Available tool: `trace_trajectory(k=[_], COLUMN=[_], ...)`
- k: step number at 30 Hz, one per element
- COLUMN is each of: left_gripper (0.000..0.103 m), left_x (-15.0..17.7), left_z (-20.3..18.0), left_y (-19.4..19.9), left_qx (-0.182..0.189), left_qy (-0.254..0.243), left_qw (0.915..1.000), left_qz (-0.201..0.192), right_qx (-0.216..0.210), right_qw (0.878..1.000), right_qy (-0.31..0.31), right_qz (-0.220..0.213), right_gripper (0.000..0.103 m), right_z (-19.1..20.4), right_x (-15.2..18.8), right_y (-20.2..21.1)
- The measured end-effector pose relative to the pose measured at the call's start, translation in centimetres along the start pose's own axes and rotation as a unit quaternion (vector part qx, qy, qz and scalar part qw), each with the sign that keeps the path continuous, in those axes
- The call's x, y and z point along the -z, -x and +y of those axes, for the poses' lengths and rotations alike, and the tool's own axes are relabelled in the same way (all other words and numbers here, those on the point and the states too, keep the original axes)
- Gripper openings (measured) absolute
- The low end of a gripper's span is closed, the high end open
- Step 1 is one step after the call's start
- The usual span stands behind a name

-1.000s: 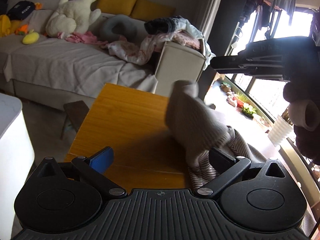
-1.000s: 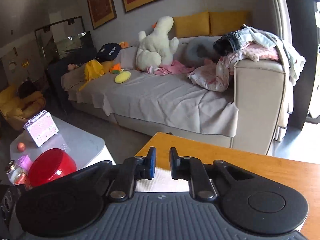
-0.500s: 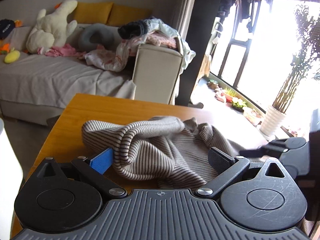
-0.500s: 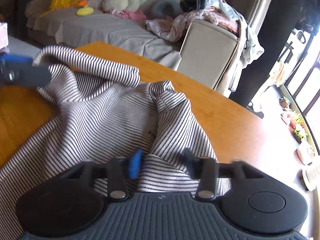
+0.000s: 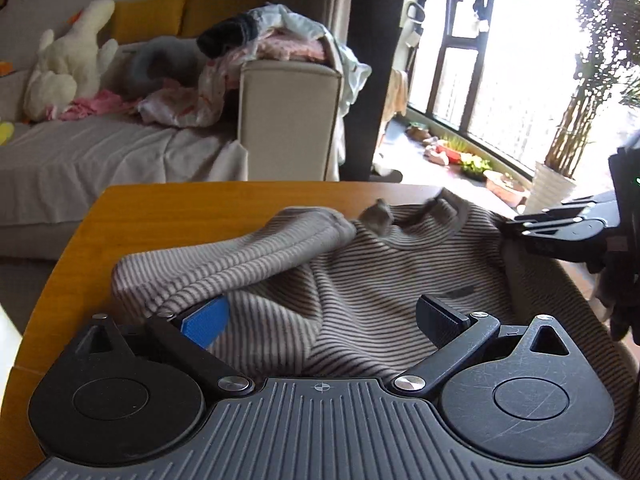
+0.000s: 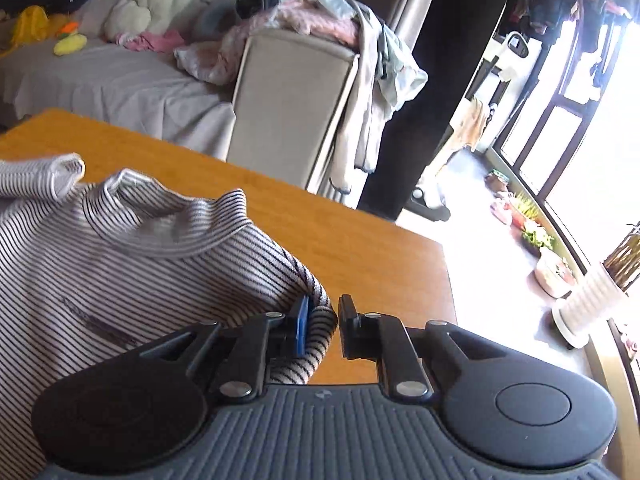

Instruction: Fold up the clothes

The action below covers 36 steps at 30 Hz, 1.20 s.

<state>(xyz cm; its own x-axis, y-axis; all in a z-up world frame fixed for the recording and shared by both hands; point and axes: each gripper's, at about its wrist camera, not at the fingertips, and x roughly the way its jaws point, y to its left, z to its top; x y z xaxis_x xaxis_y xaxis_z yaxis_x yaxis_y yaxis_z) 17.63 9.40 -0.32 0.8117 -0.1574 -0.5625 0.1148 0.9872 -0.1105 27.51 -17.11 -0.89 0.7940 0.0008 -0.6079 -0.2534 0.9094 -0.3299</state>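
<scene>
A grey striped sweater [image 5: 360,272] lies spread on the wooden table [image 5: 168,216], collar toward the far edge; it also shows in the right wrist view [image 6: 120,264]. One sleeve [image 5: 240,256] is folded across its left side. My left gripper [image 5: 320,316] is open, low over the sweater's near part, with fabric between its wide fingers. My right gripper [image 6: 322,320] is narrowly open around a fold at the sweater's right shoulder [image 6: 316,336]; the fold touches the blue pad, with a gap to the other finger. The right gripper also shows in the left wrist view [image 5: 560,228].
A grey sofa [image 5: 100,152] with a plush duck [image 5: 68,68] and piled clothes [image 5: 272,40] stands beyond the table. The table's right edge [image 6: 444,272] drops to a bright floor with plant pots [image 6: 588,300] by the window.
The sweater has gone from a bunched heap to lying spread flat with its collar showing. My right gripper has moved to the right shoulder and narrowed around a fold. My left gripper stays open.
</scene>
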Motion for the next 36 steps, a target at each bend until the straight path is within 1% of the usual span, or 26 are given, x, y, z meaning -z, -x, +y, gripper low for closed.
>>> trace_trajectory(k=[1, 2, 5, 7, 9, 10, 11, 13, 14, 16, 18, 21, 23, 24, 25, 26, 27, 28, 29, 30, 32, 34, 36], left_gripper=[0.102, 0.102, 0.102, 0.102, 0.102, 0.102, 0.102, 0.102, 0.102, 0.102, 0.103, 0.103, 0.103, 0.103, 0.103, 0.103, 0.103, 0.103, 0.103, 0.103, 0.103, 0.103, 0.103], left_x=[-0.2, -0.3, -1.2, -1.8, -2.1, -2.2, -2.2, -2.2, -2.0, -1.2, -0.4, 0.9, 2.0, 2.5, 2.9, 3.2, 3.5, 3.8, 3.9, 4.0, 3.9, 3.7, 3.6], left_z=[0.6, 1.1, 3.1, 4.5, 5.7, 6.1, 6.3, 6.0, 5.6, 4.3, 3.4, 2.0, 1.0, 0.5, 0.1, -0.4, -0.9, -1.4, -1.6, -1.7, -1.7, -1.5, -1.1], left_y=[-0.3, -0.5, -1.3, -1.6, -1.6, -1.5, -1.3, -0.3, 0.3, 1.9, 3.1, 4.8, 5.8, 6.2, 6.5, 6.6, 6.7, 6.7, 6.7, 6.6, 6.7, 6.8, 6.6], left_qx=[-0.017, -0.034, -0.079, -0.096, -0.100, -0.100, -0.097, -0.079, -0.068, -0.048, -0.027, 0.000, 0.017, 0.024, 0.030, 0.034, 0.035, 0.036, 0.035, 0.033, 0.031, 0.030, 0.027], left_qy=[-0.001, -0.003, -0.001, 0.019, 0.043, 0.053, 0.059, 0.063, 0.061, 0.058, 0.066, 0.074, 0.078, 0.078, 0.077, 0.070, 0.061, 0.053, 0.046, 0.041, 0.038, 0.039, 0.044], left_qw=[0.9999, 0.9994, 0.9968, 0.9950, 0.9939, 0.9934, 0.9935, 0.9948, 0.9957, 0.9970, 0.9973, 0.9971, 0.9965, 0.9963, 0.9962, 0.9966, 0.9972, 0.9977, 0.9982, 0.9985, 0.9986, 0.9985, 0.9984], left_qz=[-0.002, -0.004, -0.012, -0.018, -0.017, -0.016, -0.014, -0.014, -0.014, -0.016, -0.018, -0.020, -0.023, -0.025, -0.026, -0.025, -0.023, -0.021, -0.019, -0.018, -0.020, -0.024, -0.023], right_qx=[0.001, 0.000, -0.014, -0.038, -0.074, -0.089, -0.105, -0.138, -0.155, -0.210, -0.250, -0.269, -0.296, -0.307, -0.313, -0.313, -0.309, -0.304, -0.299, -0.294, -0.260, -0.222, -0.178], right_qw=[1.000, 1.000, 0.998, 0.996, 0.993, 0.991, 0.989, 0.984, 0.981, 0.966, 0.949, 0.929, 0.908, 0.900, 0.899, 0.904, 0.911, 0.918, 0.922, 0.924, 0.935, 0.944, 0.947], right_qy=[-0.010, -0.022, -0.044, -0.045, -0.046, -0.046, -0.051, -0.063, -0.077, -0.133, -0.187, -0.254, -0.298, -0.310, -0.307, -0.293, -0.273, -0.255, -0.246, -0.243, -0.241, -0.238, -0.260], right_qz=[-0.002, -0.005, -0.035, -0.060, -0.079, -0.086, -0.089, -0.094, -0.091, -0.069, -0.044, -0.005, 0.007, 0.010, 0.007, 0.000, -0.006, -0.008, -0.010, -0.013, -0.029, -0.047, -0.061], right_gripper=[0.030, 0.034, 0.037, 0.040, 0.048, 0.054, 0.058, 0.058, 0.058, 0.058, 0.058, 0.058, 0.058, 0.058, 0.057, 0.048, 0.039, 0.021, 0.015, 0.015, 0.006, 0.004, 0.004], right_z=[-0.6, -1.1, -2.5, -2.7, -2.8, -2.6, -2.4, -2.1, -1.9, -1.6, -1.1, -0.2, 0.3, 0.7, 1.4, 1.9, 2.5, 2.9, 2.9, 2.6, 0.7, -1.3, -4.8], right_x=[0.2, 0.3, 0.7, 1.7, 3.4, 4.4, 5.6, 8.3, 9.5, 12.5, 15.1, 17.9, 19.3, 19.6, 19.6, 19.4, 18.9, 18.3, 17.6, 16.9, 15.5, 14.0, 12.7], right_y=[0.4, 1.0, 5.5, 9.8, 14.1, 15.9, 17.6, 21.0, 22.1, 23.7, 24.4, 24.2, 23.7, 23.4, 23.2, 23.2, 23.3, 23.1, 22.9, 22.7, 22.3, 21.9, 21.4])
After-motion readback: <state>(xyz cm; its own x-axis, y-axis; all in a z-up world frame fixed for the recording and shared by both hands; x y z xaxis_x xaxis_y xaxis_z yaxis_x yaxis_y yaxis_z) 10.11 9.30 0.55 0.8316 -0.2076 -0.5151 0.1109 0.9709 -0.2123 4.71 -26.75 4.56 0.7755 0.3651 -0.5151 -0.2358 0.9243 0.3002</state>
